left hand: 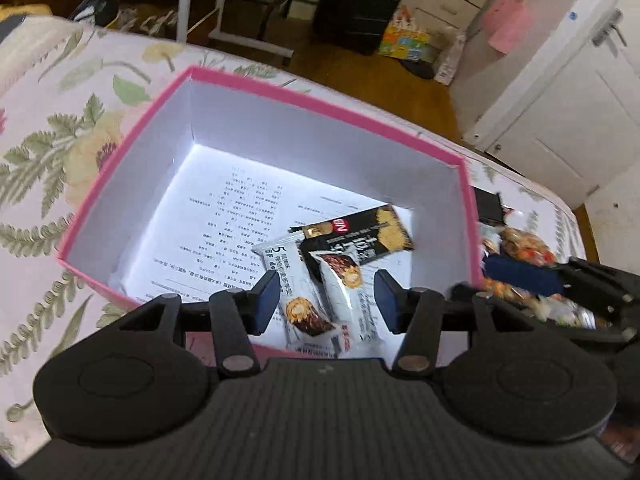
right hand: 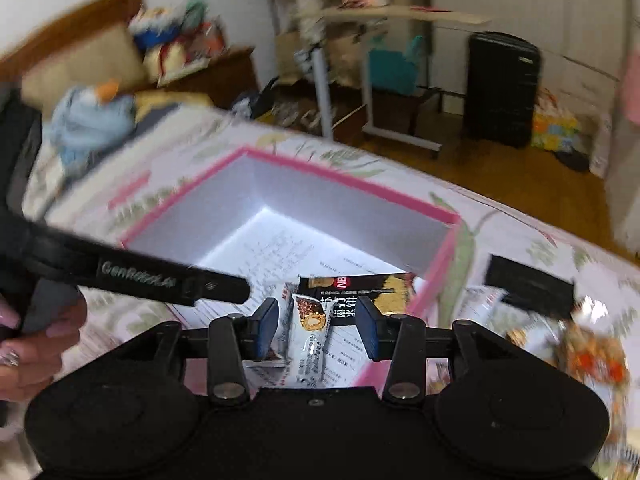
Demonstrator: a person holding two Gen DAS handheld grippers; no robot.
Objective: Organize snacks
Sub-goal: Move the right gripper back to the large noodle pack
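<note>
A pink box (left hand: pixel 304 98) with white walls sits on a flowered bedspread, a printed sheet on its floor. Inside lie a black snack packet (left hand: pixel 360 232) and two white chocolate bars (left hand: pixel 304 312). My left gripper (left hand: pixel 327 300) hangs open over the box's near side, and the bars show below in the gap, untouched. My right gripper (right hand: pixel 318 328) is open above the box's near right corner. A white bar (right hand: pixel 310 332) shows between its pads with a gap on each side, and the black packet (right hand: pixel 368 292) lies beyond.
A pile of loose snacks (right hand: pixel 592 352) lies on the bedspread right of the box, beside a flat black object (right hand: pixel 528 284). A hand (right hand: pixel 36 344) holds the left gripper's body (right hand: pixel 172 276). A black suitcase (left hand: pixel 360 4), white cupboards and a wooden floor lie past the bed.
</note>
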